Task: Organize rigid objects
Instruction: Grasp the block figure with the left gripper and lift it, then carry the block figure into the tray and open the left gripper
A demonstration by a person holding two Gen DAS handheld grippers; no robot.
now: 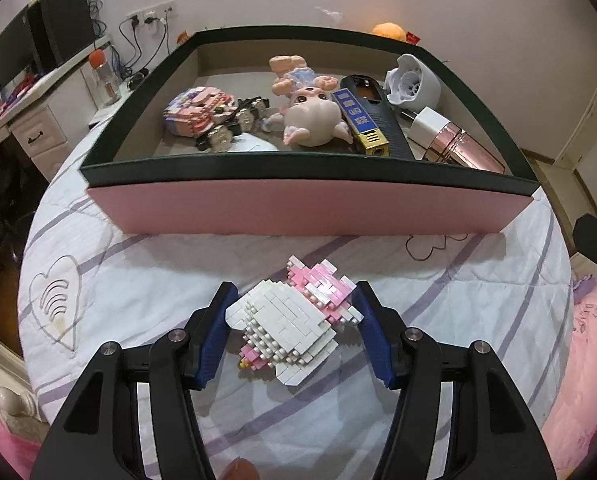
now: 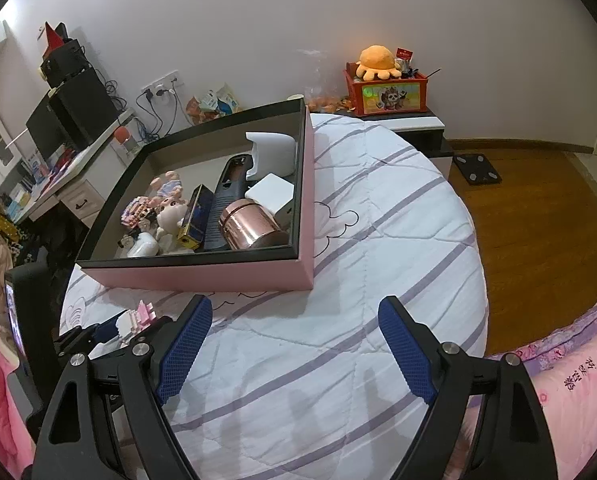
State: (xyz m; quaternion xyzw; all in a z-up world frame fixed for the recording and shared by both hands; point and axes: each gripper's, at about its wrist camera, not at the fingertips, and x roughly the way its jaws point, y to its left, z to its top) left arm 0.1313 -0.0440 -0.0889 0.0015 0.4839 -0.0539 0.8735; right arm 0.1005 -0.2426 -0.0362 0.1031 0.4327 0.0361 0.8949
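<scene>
Left gripper point(image 1: 294, 330) hangs steeply over the brick figure point(image 1: 294, 326), which lies on the striped quilt point(image 1: 458, 312) just in front of the pink box point(image 1: 298, 210). Jaws about half open, one blue pad on each side of the figure. The right pad looks to touch the pink edge; the left pad sits at or just off the white body. No firm clamp to be seen, and the figure rests on the quilt, not lifted.

Right gripper point(image 2: 294, 350) hovers wide open over bare quilt to the right of the box, holding nothing. The figure shows at the far left of its view point(image 2: 136, 320), near the box's front wall.

Step in hand, as I judge it: close on the figure, then carry it into the box.

- Brick builds shed pieces: squeeze gently, on the solid white body rather than the thin pink fringe.
- Seat both pads evenly before lifting; soft bedding may let it tip.
- Clear the box's dark rim point(image 1: 282, 168) on the way in; free floor looks to be at the near left, beside the other brick model point(image 1: 196, 114).

Figure's long axis runs diagonally in the left view: the pink and yellow end points near-left toward the gripper, the pink winged end far-right toward the box. Broad white face up. The jaws close across this axis at a slant, not square.
</scene>
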